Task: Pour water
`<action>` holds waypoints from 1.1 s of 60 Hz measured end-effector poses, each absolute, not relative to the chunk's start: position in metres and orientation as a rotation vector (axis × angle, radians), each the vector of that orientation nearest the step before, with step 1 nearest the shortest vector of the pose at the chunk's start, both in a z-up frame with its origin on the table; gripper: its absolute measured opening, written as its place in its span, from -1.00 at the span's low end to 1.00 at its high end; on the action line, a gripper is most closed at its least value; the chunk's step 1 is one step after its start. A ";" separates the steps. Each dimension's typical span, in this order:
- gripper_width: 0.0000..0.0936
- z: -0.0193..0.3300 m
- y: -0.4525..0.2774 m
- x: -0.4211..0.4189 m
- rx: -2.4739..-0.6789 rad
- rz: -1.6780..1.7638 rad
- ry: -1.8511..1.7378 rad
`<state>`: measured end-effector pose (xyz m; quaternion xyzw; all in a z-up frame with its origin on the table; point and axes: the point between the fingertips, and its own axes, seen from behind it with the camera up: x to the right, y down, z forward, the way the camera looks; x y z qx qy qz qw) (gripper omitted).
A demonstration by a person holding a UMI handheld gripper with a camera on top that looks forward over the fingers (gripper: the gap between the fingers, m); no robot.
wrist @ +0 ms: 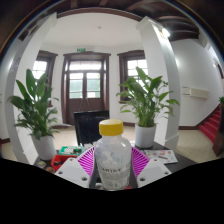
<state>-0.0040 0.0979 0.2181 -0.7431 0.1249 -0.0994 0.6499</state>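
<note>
A clear plastic bottle [112, 160] with a yellow cap [111, 128] stands upright between my gripper's [112, 168] fingers. The two pink pads [88, 160] press against its sides, so the gripper is shut on the bottle and holds it up in front of the view. The bottle's label has dark lettering that I cannot read. The bottle's base is hidden below the fingers. No cup or other vessel for the water shows.
A table [165, 155] with small items lies just beyond the bottle. A dark chair [88, 125] stands behind it. Potted plants stand at the left [35, 110] and right [147, 100]. A double door [85, 85] is at the back, and red stairs [212, 125] at the far right.
</note>
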 end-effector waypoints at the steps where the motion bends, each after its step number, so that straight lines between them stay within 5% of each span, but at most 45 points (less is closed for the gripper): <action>1: 0.02 0.212 0.097 0.000 -1.692 -0.234 0.289; 24: 0.07 0.083 0.096 0.056 -1.777 -0.236 0.340; 35: 0.05 0.085 0.100 0.058 -1.709 -0.194 0.346; 44: 0.28 0.085 0.094 0.052 -1.741 -0.197 0.339; 50: 0.61 0.085 0.089 0.043 -1.773 -0.198 0.279; 66: 0.62 0.071 0.007 0.017 -1.862 -0.237 0.251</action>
